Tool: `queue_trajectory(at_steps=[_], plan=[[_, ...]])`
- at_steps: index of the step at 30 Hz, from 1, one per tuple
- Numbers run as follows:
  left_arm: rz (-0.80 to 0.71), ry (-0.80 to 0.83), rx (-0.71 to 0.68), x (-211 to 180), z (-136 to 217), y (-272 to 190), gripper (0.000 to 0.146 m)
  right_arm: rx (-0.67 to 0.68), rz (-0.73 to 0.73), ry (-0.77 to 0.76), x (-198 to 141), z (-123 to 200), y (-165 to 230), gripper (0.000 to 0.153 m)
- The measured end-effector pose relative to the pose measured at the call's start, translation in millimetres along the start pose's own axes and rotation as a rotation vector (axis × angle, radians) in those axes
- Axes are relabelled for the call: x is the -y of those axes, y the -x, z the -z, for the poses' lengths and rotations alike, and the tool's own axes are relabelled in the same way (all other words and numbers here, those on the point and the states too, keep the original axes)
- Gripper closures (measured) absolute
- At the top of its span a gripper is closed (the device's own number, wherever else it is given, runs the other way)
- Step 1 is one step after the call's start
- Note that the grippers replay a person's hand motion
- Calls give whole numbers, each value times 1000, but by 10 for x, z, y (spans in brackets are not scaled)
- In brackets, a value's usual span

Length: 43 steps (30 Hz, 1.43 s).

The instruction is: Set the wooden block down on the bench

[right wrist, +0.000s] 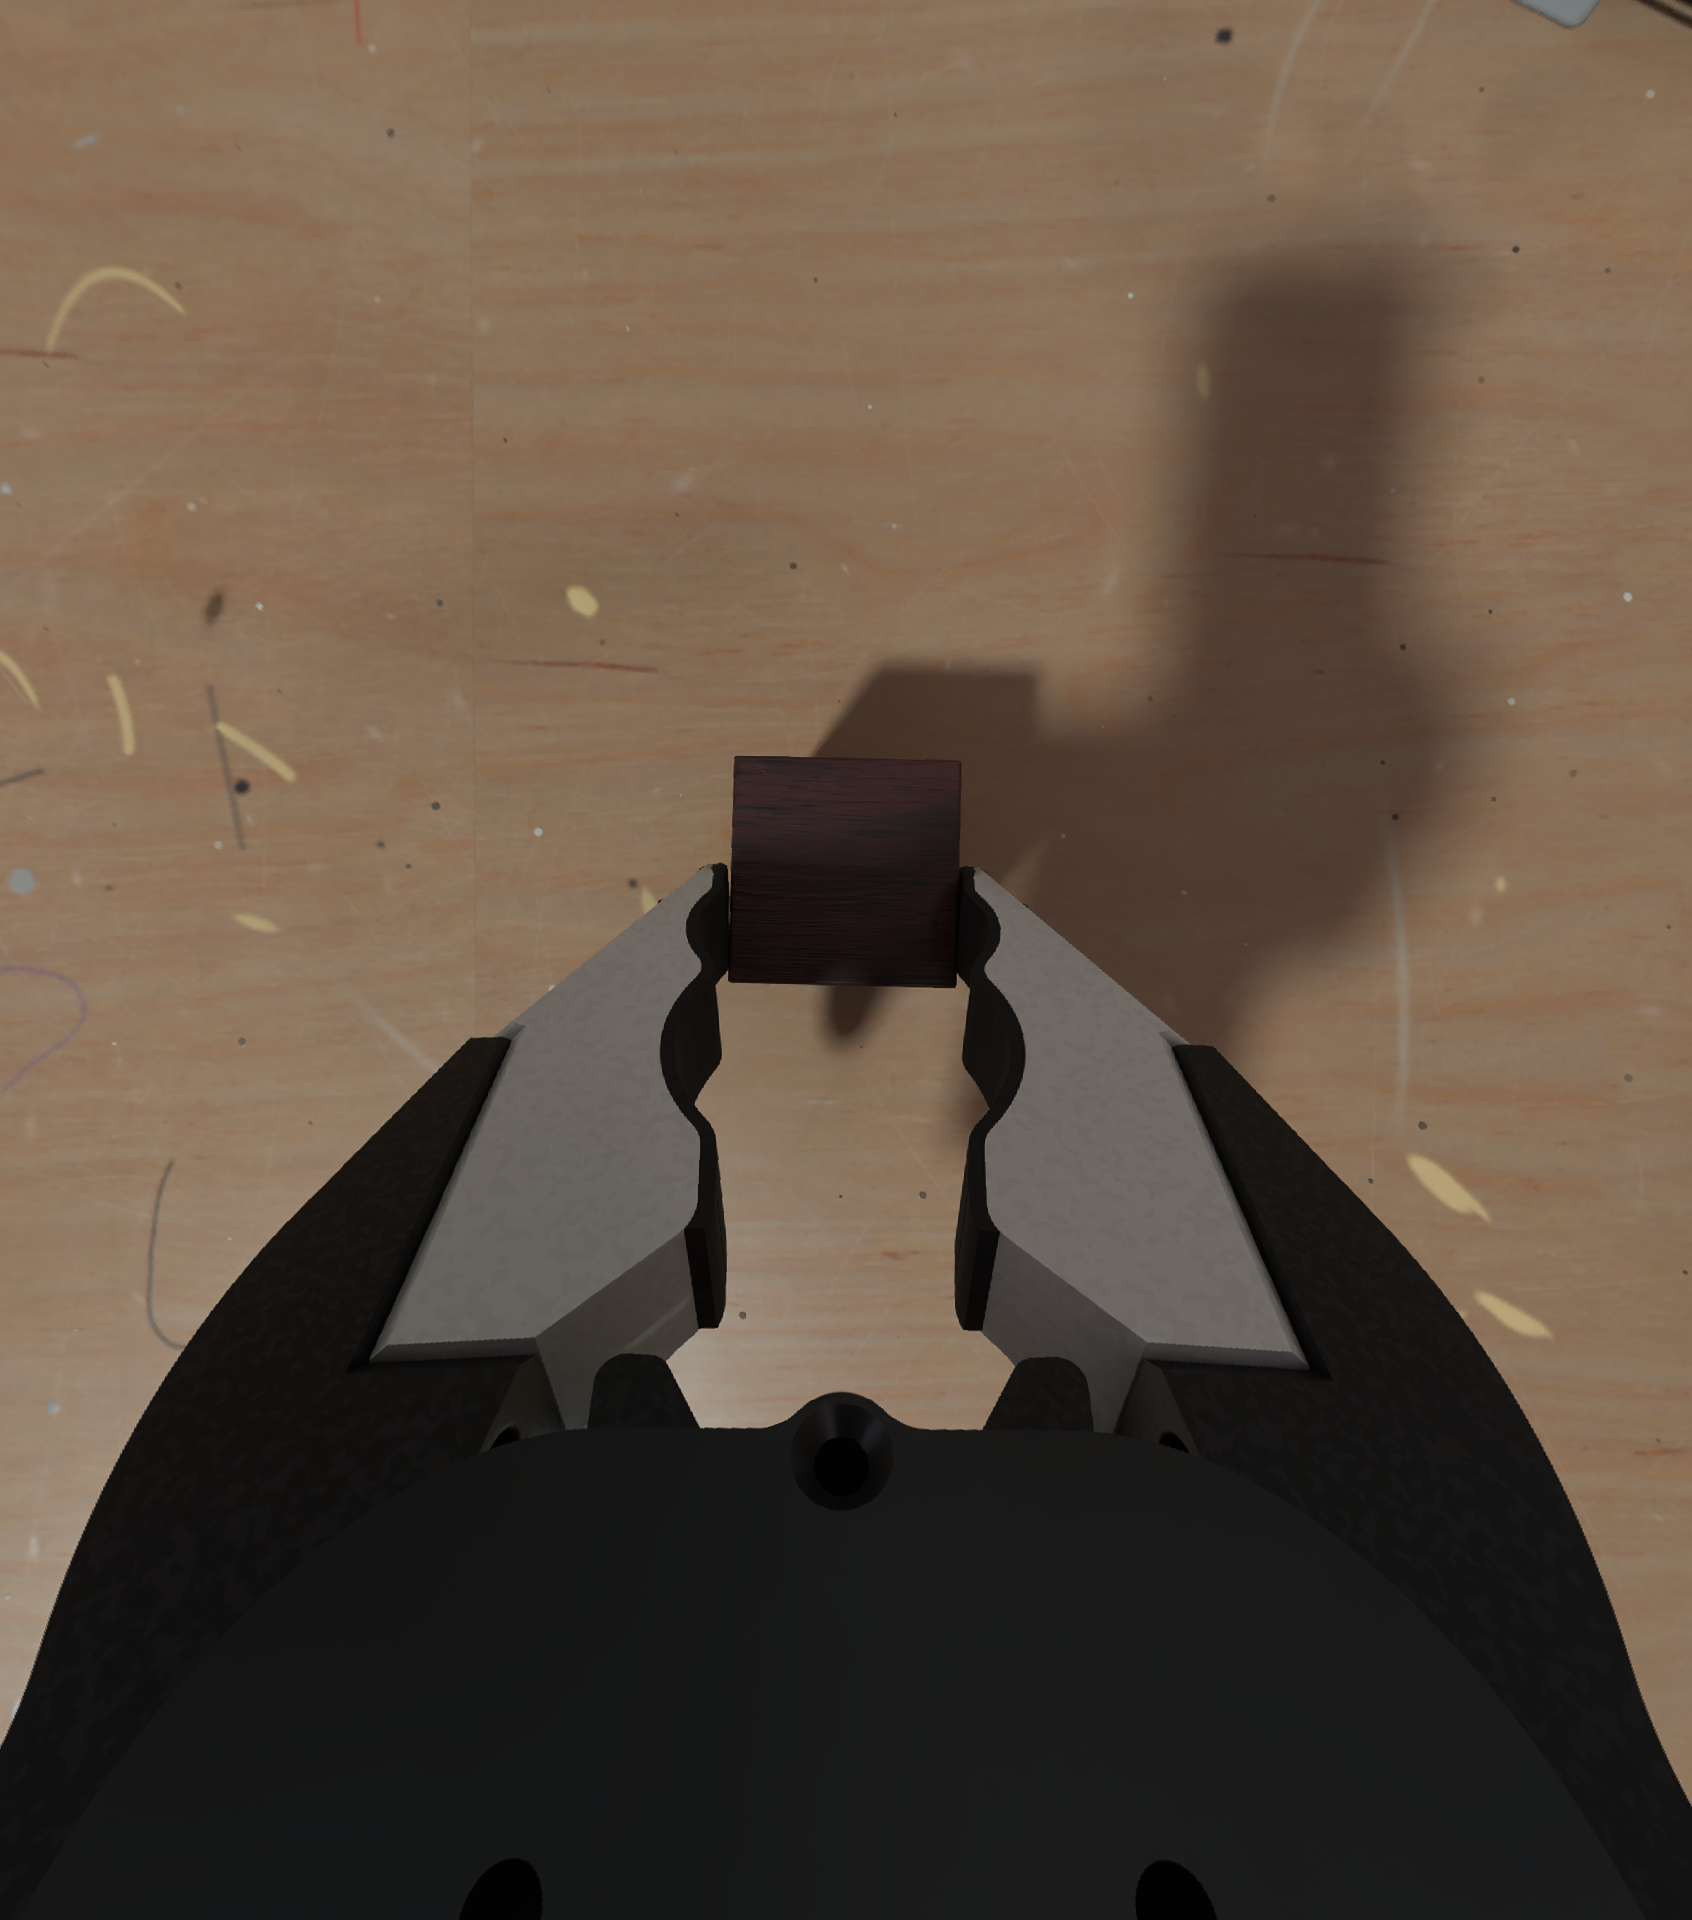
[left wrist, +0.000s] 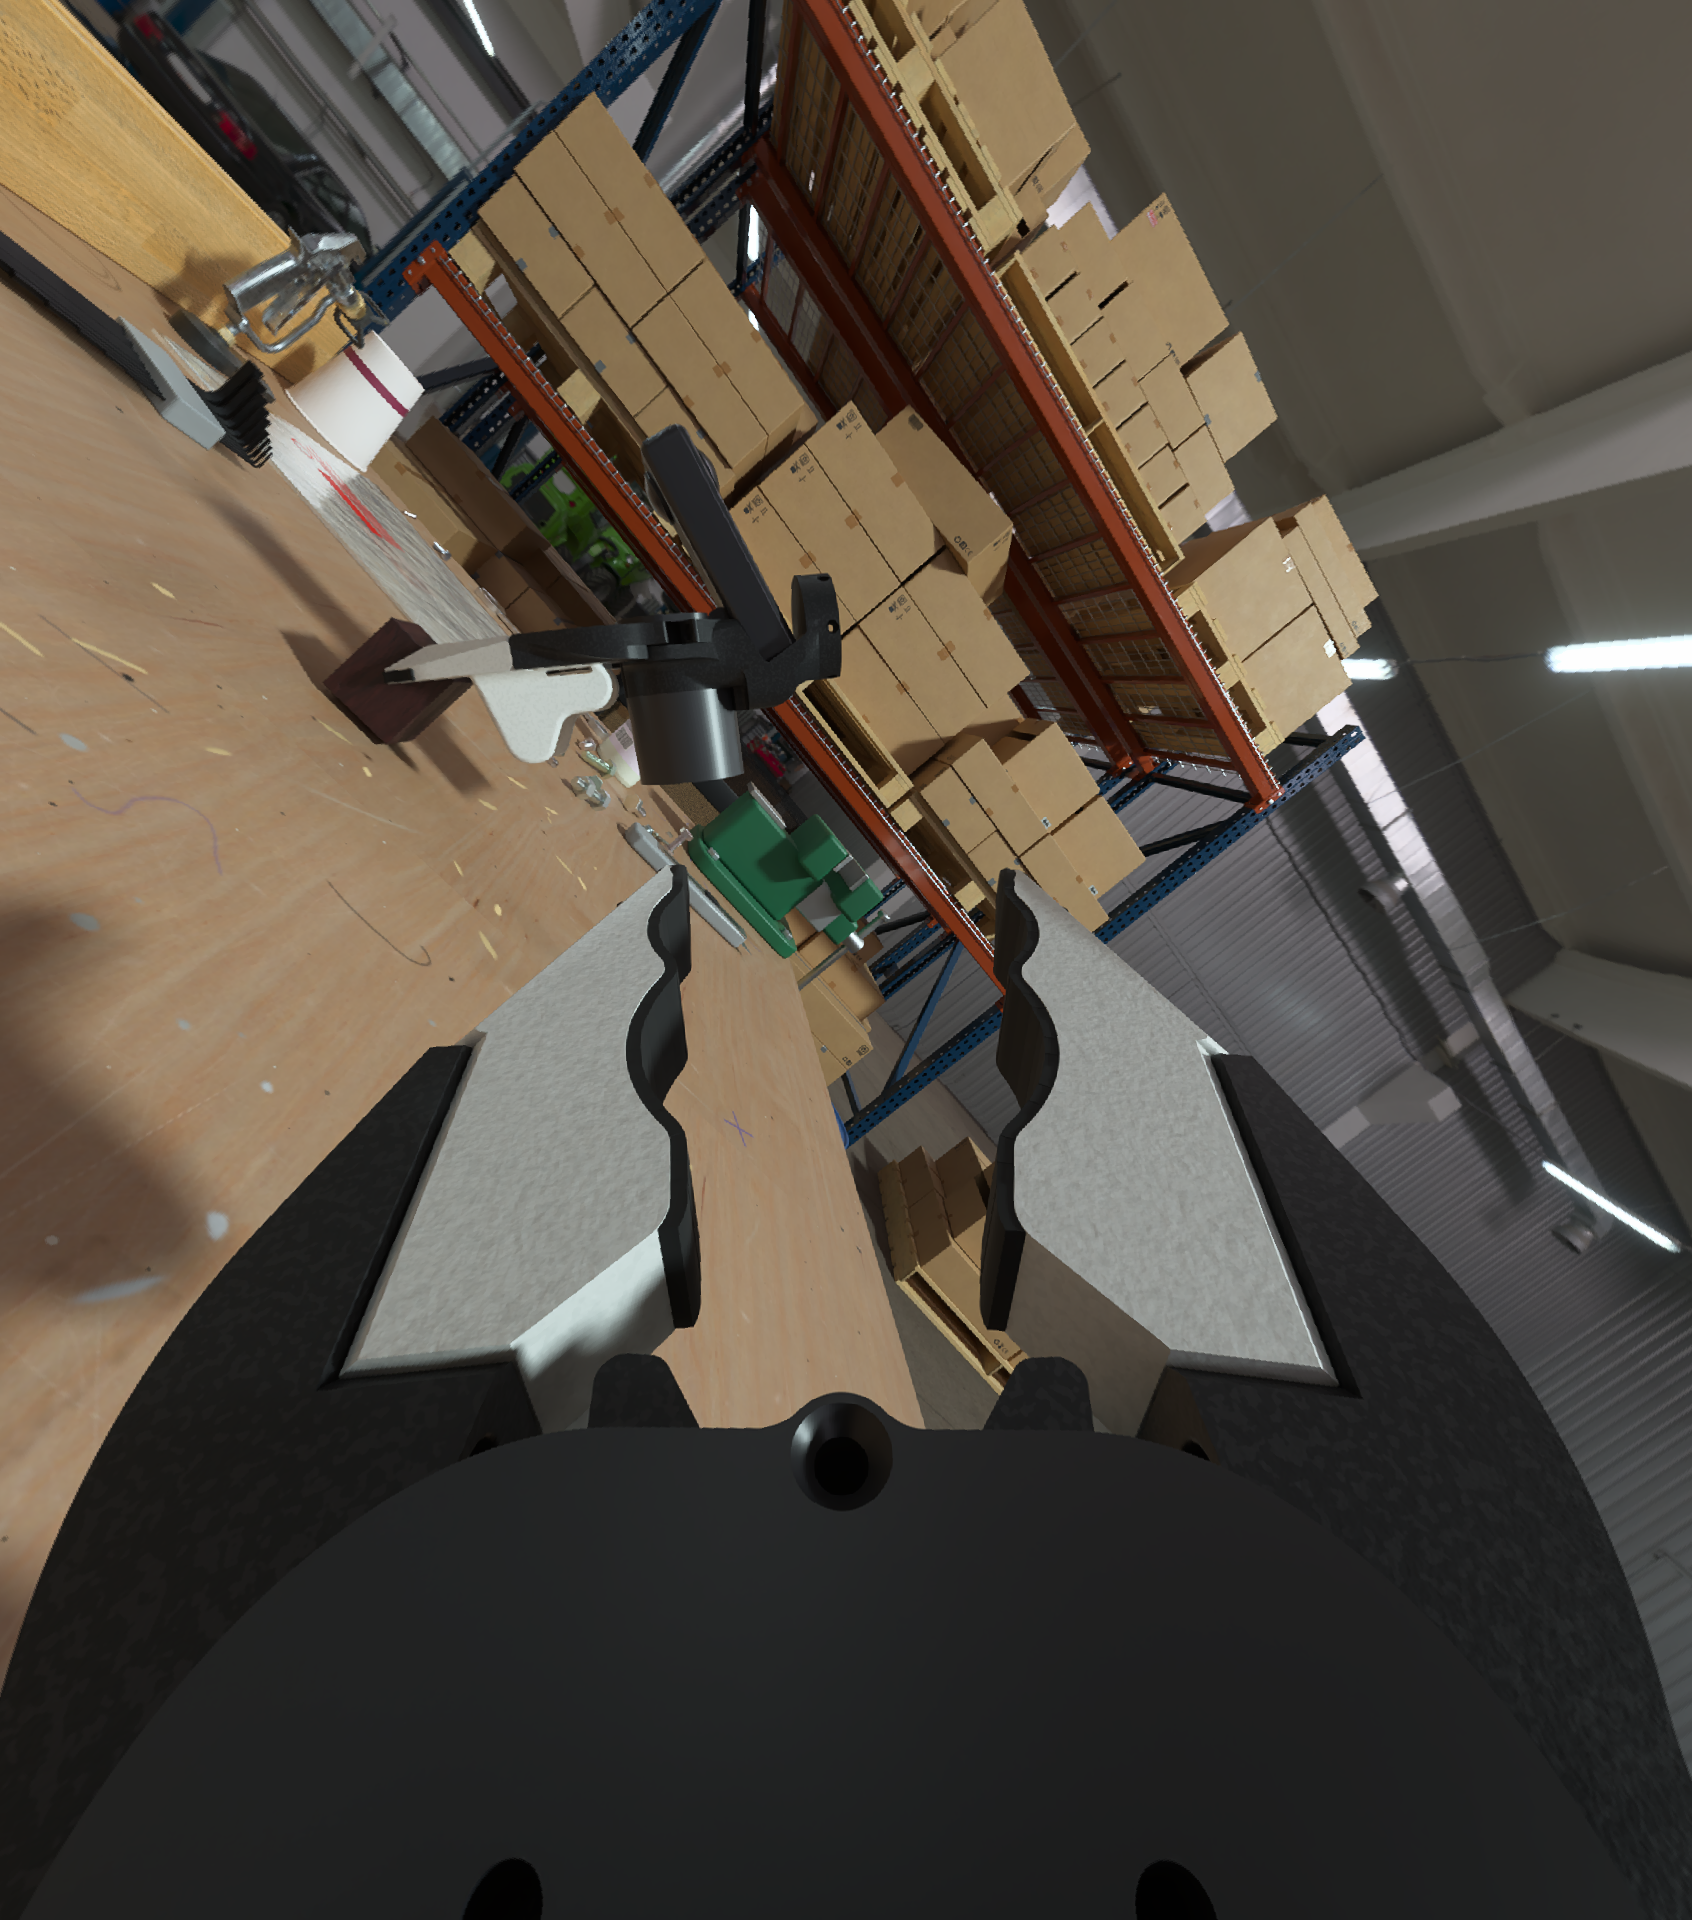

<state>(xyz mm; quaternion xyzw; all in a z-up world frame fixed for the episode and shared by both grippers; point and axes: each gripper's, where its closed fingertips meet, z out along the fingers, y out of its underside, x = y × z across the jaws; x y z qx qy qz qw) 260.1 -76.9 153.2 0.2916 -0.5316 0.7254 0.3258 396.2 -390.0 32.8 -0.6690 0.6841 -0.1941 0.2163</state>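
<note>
The wooden block point(right wrist: 844, 868) is a small dark brown cube between my right gripper's point(right wrist: 842, 883) fingertips. The pads press its two sides, so the gripper is shut on it. This view looks straight down at the wooden bench point(right wrist: 613, 416). In the left wrist view the block point(left wrist: 374, 691) is at the bench surface point(left wrist: 146, 831) with the right gripper point(left wrist: 406, 673) above it; I cannot tell whether it touches. My left gripper point(left wrist: 842, 878) is open and empty, off to the side over the bench edge.
A green vise point(left wrist: 780, 868) and small metal parts lie near the bench edge. A white tape roll point(left wrist: 354, 400), a metal clamp point(left wrist: 291, 286), a pale wood board point(left wrist: 42, 135) and black-grey parts point(left wrist: 198, 395) stand farther back. Shelves of cardboard boxes point(left wrist: 925, 416) rise beyond.
</note>
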Motion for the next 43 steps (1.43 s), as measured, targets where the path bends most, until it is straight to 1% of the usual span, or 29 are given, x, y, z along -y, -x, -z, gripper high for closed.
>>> queue_trajectory(at_steps=[4, 8, 10, 11, 12, 14, 17, 19, 21, 23, 25, 26, 27, 29, 31, 33, 34, 35, 36, 39, 41, 43], plan=[[4, 6, 1, -11, -3, 10, 87, 31, -13, -11, 14, 8, 6, 109], [17, 1, 0, -5, 1, 15, 87, 30, 9, -12, 11, 54, 8, 109], [18, -2, 1, 3, 5, 13, 87, 19, 31, -43, 82, 161, 19, 100], [16, -3, 3, 9, 8, 13, 87, 18, 43, -76, 150, 245, 46, 99], [13, -4, 5, 16, 12, 16, 87, 27, 58, -126, 242, 356, 98, 98], [10, -10, 12, 34, 22, 26, 87, 80, 104, -278, 487, 670, 302, 98], [-3, -18, 33, 80, 50, 59, 87, 226, 211, -592, 827, 1302, 836, 99], [-41, -18, 88, 184, 105, 109, 86, 314, 281, -780, 906, 1685, 1255, 100], [-118, -55, 173, 445, 247, 130, 85, 414, 337, -894, 838, 1916, 1703, 105], [-224, -150, 263, 852, 507, 78, 84, 586, 373, -907, 643, 2001, 2188, 105], [-303, -258, 370, 1308, 875, -2, 85, 791, 379, -833, 399, 1995, 2621, 102], [-327, -314, 433, 1531, 1096, -42, 85, 870, 376, -788, 296, 1969, 2787, 99], [-346, -370, 510, 1742, 1347, -72, 84, 926, 374, -748, 212, 1935, 2918, 97], [-391, -460, 714, 2098, 1939, -71, 84, 976, 381, -699, 106, 1845, 3084, 95], [-443, -500, 983, 2343, 2623, 24, 83, 977, 377, -668, 68, 1757, 3148, 96], [-482, -484, 1251, 2472, 3296, 183, 82, 997, 341, -647, 70, 1730, 3164, 98], [-474, -456, 1372, 2492, 3612, 298, 81, 1019, 316, -641, 78, 1739, 3166, 98], [-438, -426, 1463, 2485, 3871, 427, 80, 1042, 289, -636, 90, 1754, 3165, 99], [-377, -412, 1512, 2466, 4066, 561, 79, 1063, 262, -631, 101, 1770, 3162, 99], [-190, -374, 1507, 2380, 4354, 955, 76, 1122, 206, -608, 119, 1819, 3158, 98], [-153, -272, 1604, 2299, 4523, 1196, 74, 1144, 186, -603, 123, 1838, 3154, 98], [-162, -130, 1759, 2232, 4686, 1376, 73, 1146, 185, -599, 118, 1838, 3151, 98]])
